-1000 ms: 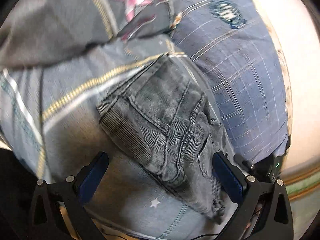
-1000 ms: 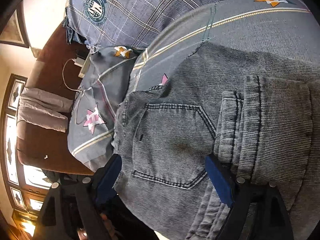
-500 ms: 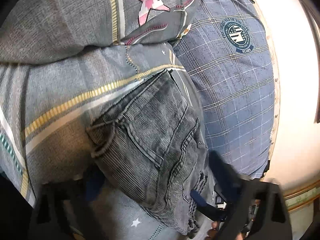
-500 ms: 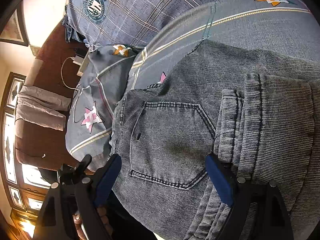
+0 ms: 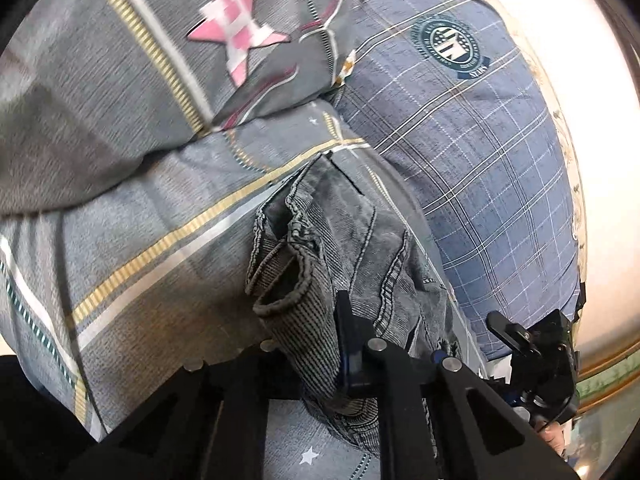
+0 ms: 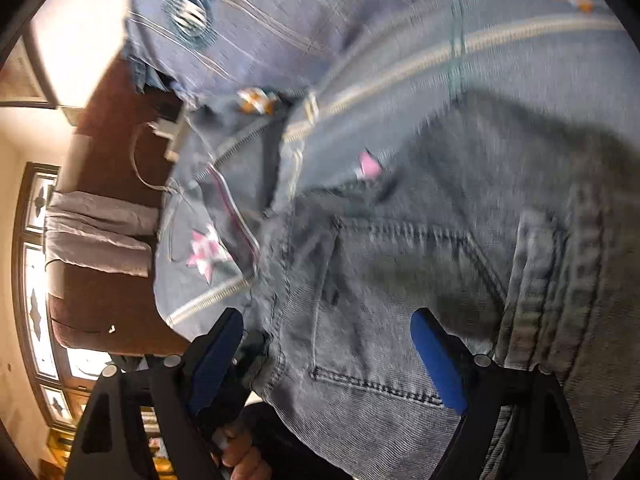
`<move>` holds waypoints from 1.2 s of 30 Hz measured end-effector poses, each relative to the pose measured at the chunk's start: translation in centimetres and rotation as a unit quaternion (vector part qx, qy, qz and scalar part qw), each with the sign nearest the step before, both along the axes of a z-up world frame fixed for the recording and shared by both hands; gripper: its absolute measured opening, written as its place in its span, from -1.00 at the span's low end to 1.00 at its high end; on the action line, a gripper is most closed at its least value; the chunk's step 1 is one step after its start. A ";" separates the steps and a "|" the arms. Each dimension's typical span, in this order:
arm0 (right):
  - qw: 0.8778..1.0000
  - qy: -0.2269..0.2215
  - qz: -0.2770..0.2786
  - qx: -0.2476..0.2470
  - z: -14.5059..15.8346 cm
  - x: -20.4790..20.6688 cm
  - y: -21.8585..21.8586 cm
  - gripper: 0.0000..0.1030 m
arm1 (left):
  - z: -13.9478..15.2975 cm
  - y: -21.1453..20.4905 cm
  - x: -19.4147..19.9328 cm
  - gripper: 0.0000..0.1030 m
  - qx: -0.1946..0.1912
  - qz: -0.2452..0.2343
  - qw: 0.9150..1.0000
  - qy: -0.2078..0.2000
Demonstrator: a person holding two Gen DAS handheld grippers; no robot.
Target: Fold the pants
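The gray jeans (image 5: 352,248) are laid on a bed, on a gray striped quilt (image 5: 132,216) with a pink star (image 5: 236,40) on it. A blue checked pillow (image 5: 472,148) with a round badge (image 5: 450,46) is seen just behind the jeans.

The left tool (image 5: 340,364) has just been closing, and its jaws are now pressed together on a bunched edge of the jeans — the cloth is pinched between them and is pushed up into a fold. A rolled hem is seen just above the pinch.

The right tool (image 6: 332,352) is spread wide. It is held over the back pocket (image 6: 400,312) of the jeans (image 6: 480,240), with one blue pad (image 6: 438,364) over the pocket and the other near the side seam — nothing is pinched by it. This view is blurred. Fingers (image 6: 240,460) of a hand are seen at the bottom edge, below the tool.
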State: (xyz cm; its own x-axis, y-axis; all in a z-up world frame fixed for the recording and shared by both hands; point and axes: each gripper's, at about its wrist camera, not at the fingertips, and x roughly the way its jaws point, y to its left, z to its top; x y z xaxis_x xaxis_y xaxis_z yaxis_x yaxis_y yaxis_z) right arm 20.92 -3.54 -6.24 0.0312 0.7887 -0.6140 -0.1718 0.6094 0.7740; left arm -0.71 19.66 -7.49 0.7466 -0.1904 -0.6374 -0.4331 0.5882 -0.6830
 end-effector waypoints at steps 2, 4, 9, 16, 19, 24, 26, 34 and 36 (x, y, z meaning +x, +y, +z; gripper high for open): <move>0.999 0.034 0.003 -0.011 -2.6 0.3 0.6 0.72 | -0.1 0.2 -0.1 -0.77 -0.005 0.000 1.000 0.002; 0.999 0.035 -0.006 0.004 -2.5 0.2 0.4 0.71 | 0.2 0.4 -0.2 -0.78 -0.008 0.001 1.000 0.001; 1.000 0.004 -0.013 0.022 -0.9 0.2 0.1 0.75 | 2.1 -0.8 0.2 -0.78 0.030 -0.006 0.999 -0.013; 0.995 -0.031 -0.029 0.093 3.1 -1.4 -5.2 0.74 | 6.9 -4.7 1.8 -0.80 0.124 -0.039 0.991 -0.031; 0.993 -0.049 -0.073 0.074 3.4 -3.4 -11.7 0.74 | 9.3 -8.3 2.6 -0.81 0.166 -0.077 0.982 -0.053; 0.981 -0.047 -0.166 0.085 1.3 -5.8 -21.4 0.74 | 13.3 -18.7 3.6 -0.83 0.273 -0.181 0.939 -0.106; 0.975 -0.041 -0.200 0.091 0.0 -7.2 -24.6 0.74 | 13.8 -22.6 3.2 -0.83 0.301 -0.220 0.920 -0.123; 0.955 -0.027 -0.280 0.094 -2.5 -9.6 -32.7 0.74 | 5.6 -37.0 3.7 -0.73 0.357 -0.414 0.835 -0.059; 0.953 -0.022 -0.288 0.091 -2.8 -9.8 -33.7 0.74 | 2.6 -38.2 4.1 -0.67 0.365 -0.456 0.812 -0.009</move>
State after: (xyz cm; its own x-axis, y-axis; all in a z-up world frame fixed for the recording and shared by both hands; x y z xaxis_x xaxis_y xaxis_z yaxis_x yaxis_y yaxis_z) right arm 11.12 -37.20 -9.08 0.5141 0.7263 -0.4563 0.1168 0.4678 0.8761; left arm 3.43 -18.54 -4.87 0.5185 -0.2454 -0.8191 0.4155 0.9095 -0.0095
